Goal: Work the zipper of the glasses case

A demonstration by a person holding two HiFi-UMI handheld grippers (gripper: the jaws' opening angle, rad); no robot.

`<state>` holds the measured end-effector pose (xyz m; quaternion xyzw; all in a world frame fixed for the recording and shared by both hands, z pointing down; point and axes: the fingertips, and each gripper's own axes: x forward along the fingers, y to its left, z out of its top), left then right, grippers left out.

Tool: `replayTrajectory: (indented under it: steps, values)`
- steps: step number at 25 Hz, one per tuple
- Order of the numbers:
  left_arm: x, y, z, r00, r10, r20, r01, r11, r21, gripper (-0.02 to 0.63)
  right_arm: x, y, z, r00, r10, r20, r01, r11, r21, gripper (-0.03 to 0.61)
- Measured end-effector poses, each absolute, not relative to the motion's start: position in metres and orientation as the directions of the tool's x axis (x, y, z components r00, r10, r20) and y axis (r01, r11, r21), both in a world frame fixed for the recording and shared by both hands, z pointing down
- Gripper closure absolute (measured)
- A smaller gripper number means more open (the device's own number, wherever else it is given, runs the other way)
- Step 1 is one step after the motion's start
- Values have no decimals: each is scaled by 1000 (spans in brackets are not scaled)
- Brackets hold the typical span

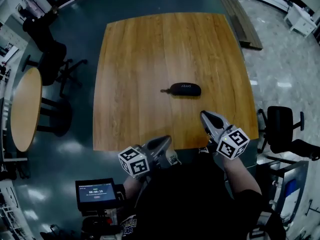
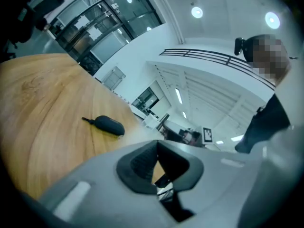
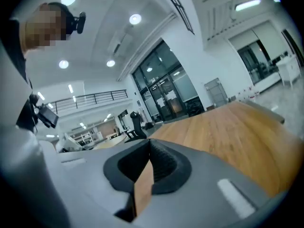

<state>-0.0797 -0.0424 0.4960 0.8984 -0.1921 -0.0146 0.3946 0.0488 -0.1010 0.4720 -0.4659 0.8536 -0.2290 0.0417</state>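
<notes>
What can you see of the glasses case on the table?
The glasses case is a dark, oblong, rounded shell with small pale print on top, too small to read. It looks closed. A thin pull tab sticks out from its left end in the head view. It lies flat, lengthwise across the wooden table, near the middle, touched by nothing but the tabletop.

1 glasses case (image 1: 185, 89), 2 grippers (image 1: 165, 140) (image 1: 204, 114), 2 wood tables (image 1: 165, 49) (image 1: 25, 109), 1 small screen (image 1: 95, 192).

Wood-grain table (image 1: 150, 59), satin; glasses case (image 1: 185, 89) prob. matt fabric.
</notes>
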Motion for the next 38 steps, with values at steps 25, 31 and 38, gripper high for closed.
replayTrajectory:
  steps: [25, 31, 38]
  values:
    - [15, 203, 482, 909, -398, 123, -377, -661, 648, 615, 49, 197, 464, -704, -701, 113, -645, 564, -516, 574]
    - [13, 220, 480, 899, -416, 138, -404, -664, 630, 615, 45, 216, 457, -722, -683, 110, -636, 594, -493, 574]
    - [0, 216, 477, 900, -413, 140, -412, -699, 585, 615, 34, 213, 457, -712, -696, 90, -642, 595, -483, 574]
